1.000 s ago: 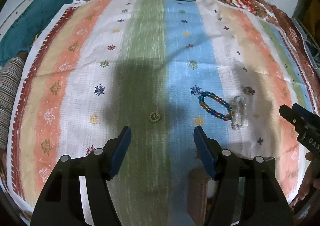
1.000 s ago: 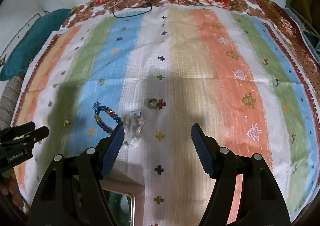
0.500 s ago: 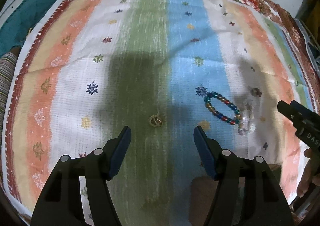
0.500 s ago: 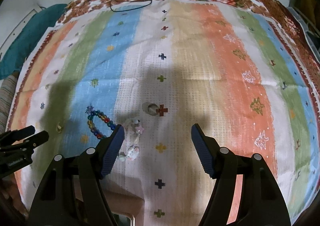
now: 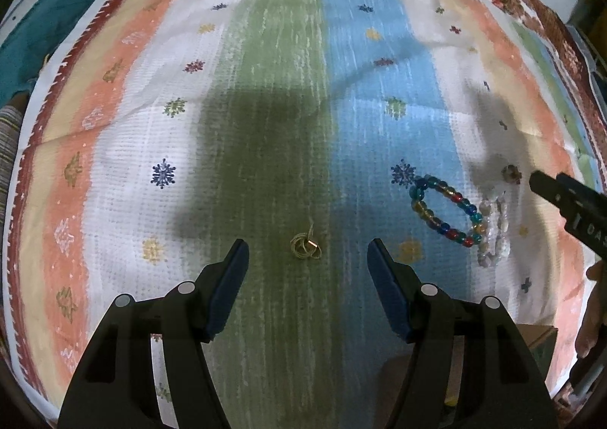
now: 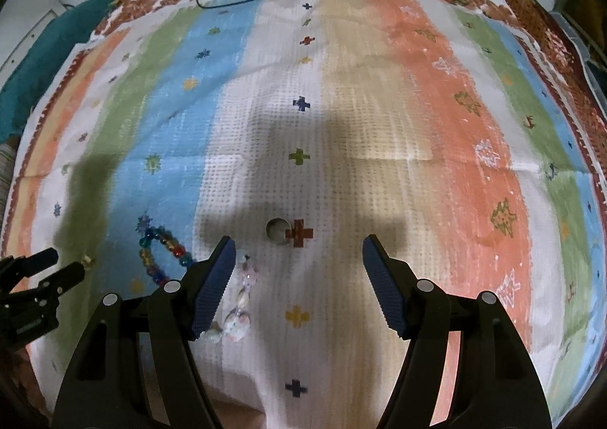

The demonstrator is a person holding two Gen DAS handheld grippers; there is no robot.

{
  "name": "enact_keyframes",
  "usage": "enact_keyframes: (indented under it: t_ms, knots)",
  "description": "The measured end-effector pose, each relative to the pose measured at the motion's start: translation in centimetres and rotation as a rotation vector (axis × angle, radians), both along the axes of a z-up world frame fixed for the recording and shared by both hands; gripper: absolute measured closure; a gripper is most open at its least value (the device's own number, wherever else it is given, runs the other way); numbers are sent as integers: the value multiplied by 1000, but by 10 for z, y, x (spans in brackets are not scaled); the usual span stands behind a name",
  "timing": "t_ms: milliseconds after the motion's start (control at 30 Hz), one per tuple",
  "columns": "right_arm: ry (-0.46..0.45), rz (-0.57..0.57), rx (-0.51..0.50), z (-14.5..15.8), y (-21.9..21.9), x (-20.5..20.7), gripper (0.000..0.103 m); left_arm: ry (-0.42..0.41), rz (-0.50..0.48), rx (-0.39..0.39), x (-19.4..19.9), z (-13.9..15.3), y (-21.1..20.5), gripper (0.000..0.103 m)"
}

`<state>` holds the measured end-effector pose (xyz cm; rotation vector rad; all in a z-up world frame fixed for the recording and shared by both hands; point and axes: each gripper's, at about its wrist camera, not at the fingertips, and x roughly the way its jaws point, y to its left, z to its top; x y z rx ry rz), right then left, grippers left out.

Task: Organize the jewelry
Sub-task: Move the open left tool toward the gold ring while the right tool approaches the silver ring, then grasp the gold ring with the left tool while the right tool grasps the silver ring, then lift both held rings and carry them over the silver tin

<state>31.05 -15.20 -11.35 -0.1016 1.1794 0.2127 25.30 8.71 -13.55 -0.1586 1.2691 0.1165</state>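
Both grippers open, nothing held: left gripper (image 5: 307, 262) over gold ring (image 5: 305, 247), right gripper (image 6: 297, 258) near silver ring (image 6: 277, 231). Striped cloth (image 6: 398, 106) bare to far edge; bead bracelet (image 5: 445, 210) beside clear bracelet (image 5: 493, 231).

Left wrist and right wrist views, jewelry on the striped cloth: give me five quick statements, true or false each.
1. The left gripper stands open with nothing between its fingers. True.
2. The gold earrings lie on the blue stripe. False: they lie on the green stripe, just ahead of the left gripper.
3. The colored bead bracelet lies beside the clear bead bracelet. True.
4. The right gripper is clamped on the ring. False: its fingers stand apart and empty; the ring lies loose on the cloth ahead of them.
5. The ring lies next to a red cross printed on the cloth. True.
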Motion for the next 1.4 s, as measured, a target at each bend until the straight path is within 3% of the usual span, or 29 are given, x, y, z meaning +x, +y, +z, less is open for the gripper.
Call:
enact_keyframes:
  t_ms: [467, 533, 600, 700, 867, 1000, 1200, 1400]
  knots:
    - [38, 57, -21, -20, 17, 19, 34, 11, -28, -21, 10, -15, 2, 39]
    - [43, 59, -27, -23, 18, 21, 43, 11, -36, -20, 11, -19, 3, 40]
    - [56, 61, -26, -27, 19, 23, 46, 16, -36, -19, 13, -21, 4, 41]
    - [56, 74, -43, -31, 24, 23, 52, 21, -39, -10, 15, -24, 3, 45]
    - [59, 66, -51, -34, 23, 25, 72, 26, -36, 5, 17, -27, 2, 52]
    - [75, 64, -54, -33, 22, 24, 83, 36, -38, -6, 17, -28, -6, 68]
    - [73, 65, -48, -32, 21, 22, 83, 49, -51, -22, 17, -28, -14, 86]
    - [46, 65, -34, -18, 21, 17, 83, 48, -51, -26, 15, -26, -12, 87]
